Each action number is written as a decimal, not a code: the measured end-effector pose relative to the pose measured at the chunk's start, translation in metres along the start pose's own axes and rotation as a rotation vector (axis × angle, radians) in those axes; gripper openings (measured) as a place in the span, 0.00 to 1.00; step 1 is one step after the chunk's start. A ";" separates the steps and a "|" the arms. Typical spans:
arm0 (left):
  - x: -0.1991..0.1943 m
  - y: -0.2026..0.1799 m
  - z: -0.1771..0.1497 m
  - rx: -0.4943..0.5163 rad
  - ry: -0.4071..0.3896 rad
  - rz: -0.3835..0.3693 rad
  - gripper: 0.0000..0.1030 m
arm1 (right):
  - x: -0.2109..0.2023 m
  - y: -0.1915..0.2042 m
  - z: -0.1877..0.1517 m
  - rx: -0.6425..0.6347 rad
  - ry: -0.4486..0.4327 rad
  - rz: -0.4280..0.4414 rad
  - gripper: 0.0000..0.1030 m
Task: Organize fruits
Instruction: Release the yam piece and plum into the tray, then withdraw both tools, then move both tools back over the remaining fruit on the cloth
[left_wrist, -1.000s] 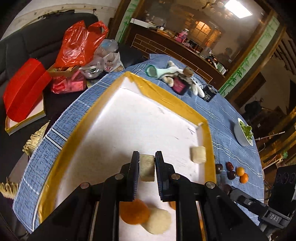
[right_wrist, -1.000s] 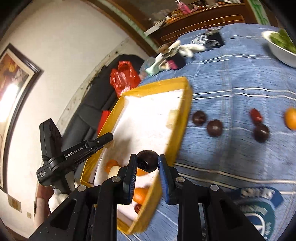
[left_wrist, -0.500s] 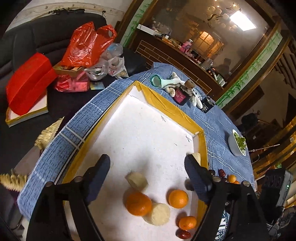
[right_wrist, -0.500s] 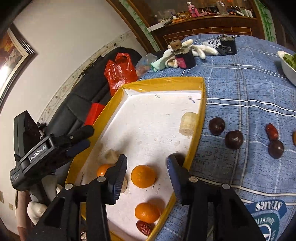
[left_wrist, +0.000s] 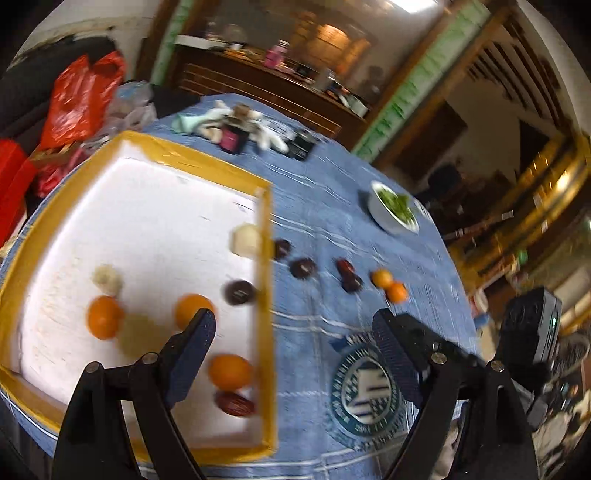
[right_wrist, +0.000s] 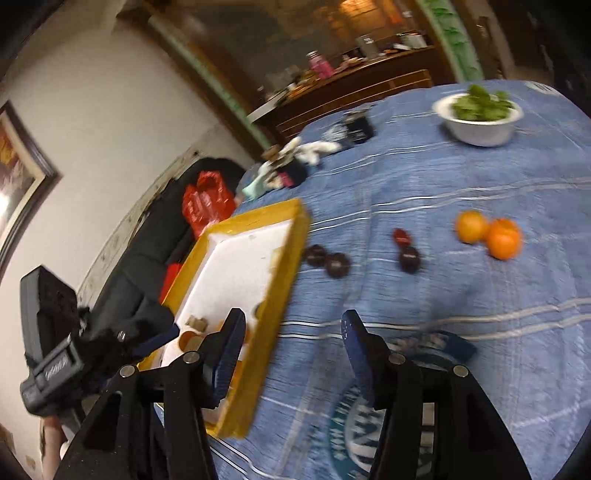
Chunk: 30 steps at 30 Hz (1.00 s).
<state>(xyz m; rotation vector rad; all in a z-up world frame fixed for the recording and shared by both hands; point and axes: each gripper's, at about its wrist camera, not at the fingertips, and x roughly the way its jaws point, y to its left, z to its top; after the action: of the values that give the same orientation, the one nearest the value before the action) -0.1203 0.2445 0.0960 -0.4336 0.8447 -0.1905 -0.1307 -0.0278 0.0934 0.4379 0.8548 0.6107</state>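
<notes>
A white foam tray with a yellow rim (left_wrist: 264, 258) (right_wrist: 284, 280) lies on the blue cloth. It holds three oranges (left_wrist: 105, 317), pale fruit pieces (left_wrist: 245, 240), a dark plum (left_wrist: 240, 291) and a red date (left_wrist: 234, 402). On the cloth lie dark plums (left_wrist: 303, 267) (right_wrist: 336, 264), a red date (right_wrist: 402, 236) and two oranges (left_wrist: 389, 284) (right_wrist: 487, 232). My left gripper (left_wrist: 295, 354) is open and empty above the tray's right rim. My right gripper (right_wrist: 291, 347) is open and empty above the cloth beside the tray.
A white bowl of greens (left_wrist: 393, 212) (right_wrist: 480, 114) stands at the far side of the table. A soft toy, a dark jar (left_wrist: 232, 138) and a black box (left_wrist: 301, 146) sit behind the tray. Red bags (left_wrist: 81, 99) lie on a dark sofa to the left.
Both grippers opened and dropped their loads in the tray: the left a pale piece, the right a dark plum. Both then swung right, toward the fruits on the cloth.
</notes>
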 end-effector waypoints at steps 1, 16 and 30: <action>0.002 -0.007 -0.002 0.014 0.009 -0.001 0.84 | -0.006 -0.005 -0.001 0.010 -0.007 -0.002 0.58; 0.045 -0.078 -0.037 0.124 0.172 -0.081 0.84 | -0.068 -0.095 -0.014 0.144 -0.079 -0.071 0.60; 0.048 -0.079 -0.049 0.150 0.184 -0.066 0.84 | -0.091 -0.138 -0.014 0.209 -0.168 -0.136 0.60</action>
<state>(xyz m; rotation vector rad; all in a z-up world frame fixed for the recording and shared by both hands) -0.1251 0.1435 0.0698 -0.3063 0.9900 -0.3566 -0.1439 -0.1884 0.0556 0.6062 0.7837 0.3547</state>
